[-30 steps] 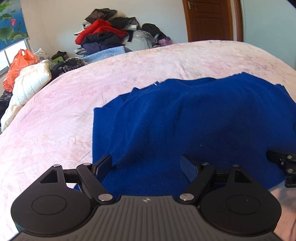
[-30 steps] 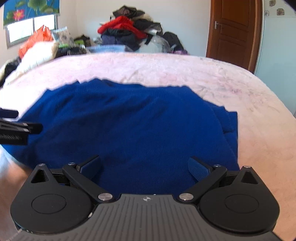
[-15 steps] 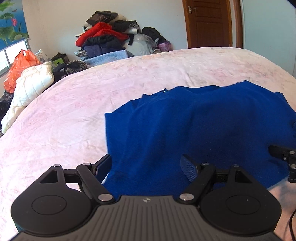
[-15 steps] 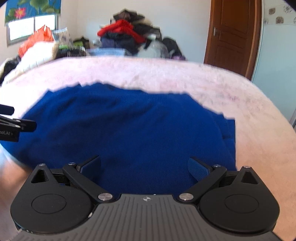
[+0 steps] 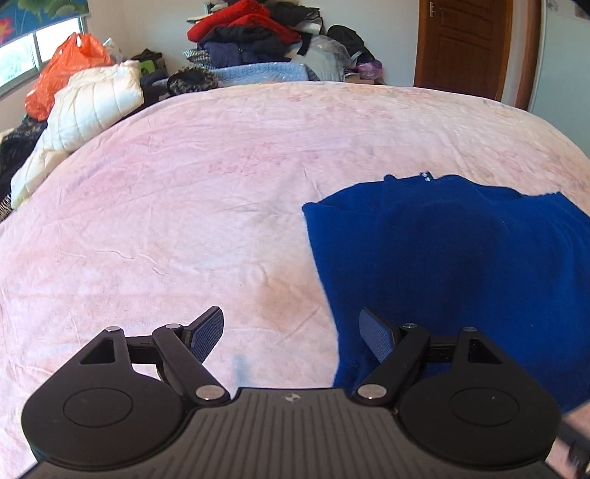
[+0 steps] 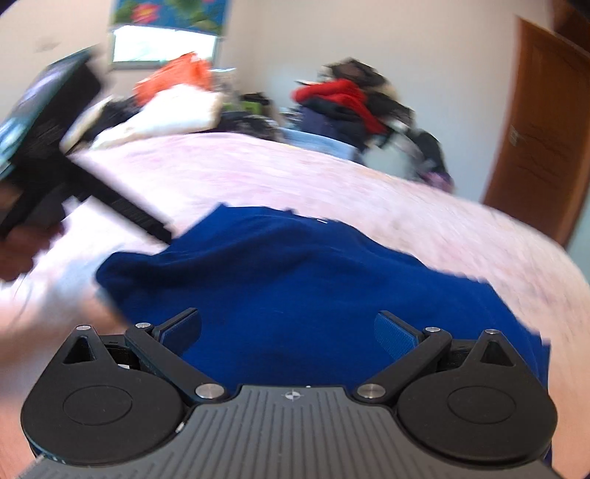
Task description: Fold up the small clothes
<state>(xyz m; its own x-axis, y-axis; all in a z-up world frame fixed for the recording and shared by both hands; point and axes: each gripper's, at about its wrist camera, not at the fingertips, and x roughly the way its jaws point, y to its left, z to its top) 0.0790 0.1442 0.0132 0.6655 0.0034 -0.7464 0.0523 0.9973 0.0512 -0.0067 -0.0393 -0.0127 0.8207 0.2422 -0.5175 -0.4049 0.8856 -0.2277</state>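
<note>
A sweater (image 5: 453, 265) lies flat on the bed (image 5: 206, 191), toward its near right part in the left wrist view. Behind the bed's far edge a heap of clothes (image 5: 258, 33) rises against the wall, with a door (image 5: 464, 44) to its right. At the far left a padded jacket (image 5: 92, 99) rests at the bed's edge (a plastic bag (image 5: 66, 70) just behind it), below a window (image 5: 33, 55).

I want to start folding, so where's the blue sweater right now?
The blue sweater lies flat on the pink bedspread, at the right of the left wrist view and straight ahead of the right tongs, with the clothes pile beyond the bed.
</note>
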